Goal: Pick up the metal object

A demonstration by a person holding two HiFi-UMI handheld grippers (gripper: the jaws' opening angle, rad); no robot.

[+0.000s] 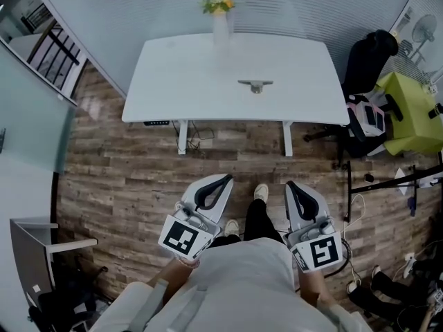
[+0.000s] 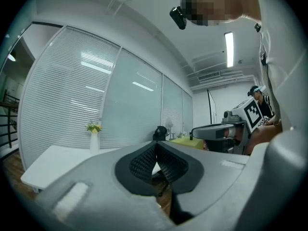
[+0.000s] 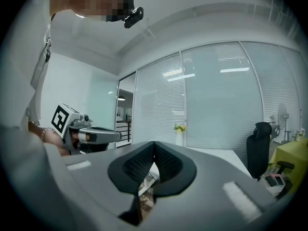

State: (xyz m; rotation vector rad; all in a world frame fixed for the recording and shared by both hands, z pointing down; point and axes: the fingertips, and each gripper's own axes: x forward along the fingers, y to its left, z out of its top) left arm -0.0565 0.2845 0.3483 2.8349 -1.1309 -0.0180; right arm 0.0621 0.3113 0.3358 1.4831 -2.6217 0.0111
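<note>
Person is standing on the wood-plank floor (image 1: 118, 178), facing a white table (image 1: 173, 81) and holding both grippers out in front of the body, pointing toward it. Left gripper (image 1: 227, 179) is sitting with its jaws pressed together, ribbed pads meeting at the tips, nothing between them. Right gripper (image 1: 290, 185) is showing the same: jaws fully together, pads touching, carrying nothing. Each gripper is bearing its marker cube at the rear end, close to the person's body. The metal object (image 1: 255, 85) is lying flat on the table top, a little right of centre, untouched and well apart from both grippers, with a stretch of floor lying between. A white vase (image 1: 220, 26) of yellow flowers is standing at the table's far edge, behind and left of the metal object. A black office chair (image 1: 369, 59) is standing off the table's right end, with a yellow-green unit (image 1: 410, 113) just beside it. One light shoe (image 1: 261, 192) of the person is showing between the two grippers. A glass wall (image 1: 138, 5) with blinds is running behind the table
</note>
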